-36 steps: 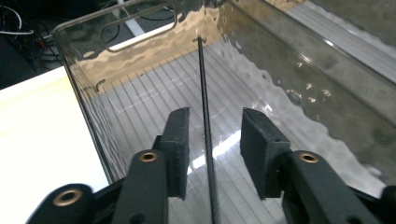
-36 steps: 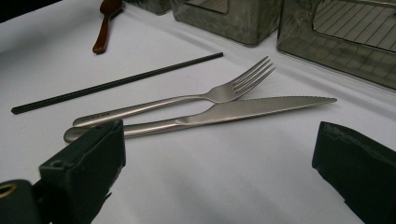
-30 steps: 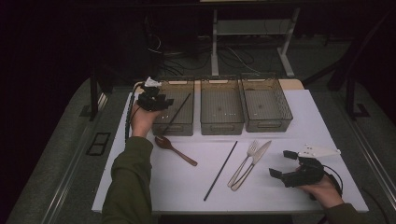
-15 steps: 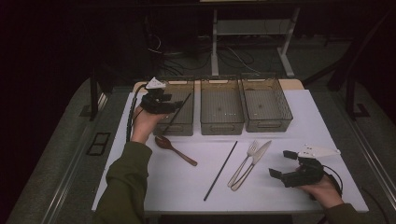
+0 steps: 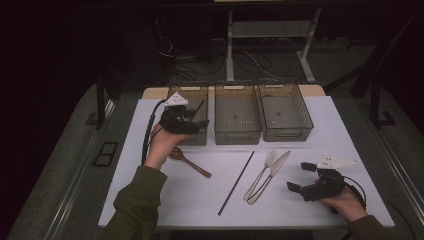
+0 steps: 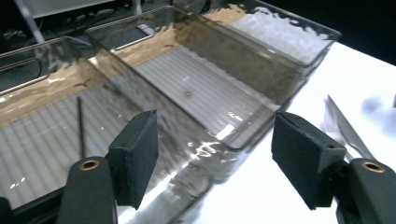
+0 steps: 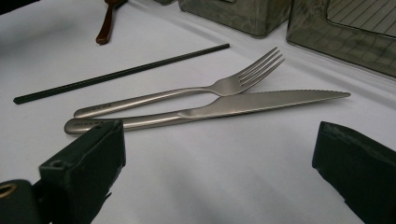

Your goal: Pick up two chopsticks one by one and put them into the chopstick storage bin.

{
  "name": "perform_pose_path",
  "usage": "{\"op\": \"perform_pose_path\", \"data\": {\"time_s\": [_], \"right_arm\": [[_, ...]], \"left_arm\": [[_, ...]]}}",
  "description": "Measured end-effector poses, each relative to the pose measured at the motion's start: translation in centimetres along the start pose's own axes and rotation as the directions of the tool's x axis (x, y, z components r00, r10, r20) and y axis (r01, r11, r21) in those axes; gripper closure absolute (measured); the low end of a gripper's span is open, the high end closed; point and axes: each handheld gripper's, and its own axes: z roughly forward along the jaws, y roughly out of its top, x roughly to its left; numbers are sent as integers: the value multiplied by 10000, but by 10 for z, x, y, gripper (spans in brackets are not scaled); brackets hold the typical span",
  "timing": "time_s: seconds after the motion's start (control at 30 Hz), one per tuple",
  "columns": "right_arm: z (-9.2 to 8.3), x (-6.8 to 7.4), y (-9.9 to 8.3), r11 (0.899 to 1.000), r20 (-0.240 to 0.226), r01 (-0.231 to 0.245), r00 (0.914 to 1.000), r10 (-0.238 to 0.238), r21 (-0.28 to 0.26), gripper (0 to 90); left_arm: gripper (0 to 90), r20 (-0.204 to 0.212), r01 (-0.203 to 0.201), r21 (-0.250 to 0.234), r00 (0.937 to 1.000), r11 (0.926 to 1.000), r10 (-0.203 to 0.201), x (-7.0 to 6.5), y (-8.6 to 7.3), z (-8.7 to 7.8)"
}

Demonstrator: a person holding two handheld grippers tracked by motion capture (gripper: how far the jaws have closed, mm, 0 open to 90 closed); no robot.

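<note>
Two open tools: left tool point(image 5: 192, 119) above bin point(image 5: 200, 140) edge, just opening.

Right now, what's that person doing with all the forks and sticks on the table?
A person holds a gripper in each hand and seems to be sorting cutlery into three clear bins. The left gripper is by the left bin, its jaws just opened and empty; one black chopstick already lies in that bin. The right gripper waits open near the fork and knife. A second chopstick and a wooden spoon are on the table.
</note>
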Motion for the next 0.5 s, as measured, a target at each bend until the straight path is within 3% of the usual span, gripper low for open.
{"op": "perform_pose_path", "data": {"time_s": [0.2,0.5], "right_arm": [[1,4,1,9999,-49,78,10000,-79,-153,22],[2,8,3,9996,-131,51,9999,-55,-283,22]], "left_arm": [[278,161,-121,56,9998,9999,120,-19,-5,0],[262,262,-122,224,9996,9997,116,-37,-24,4]]}}
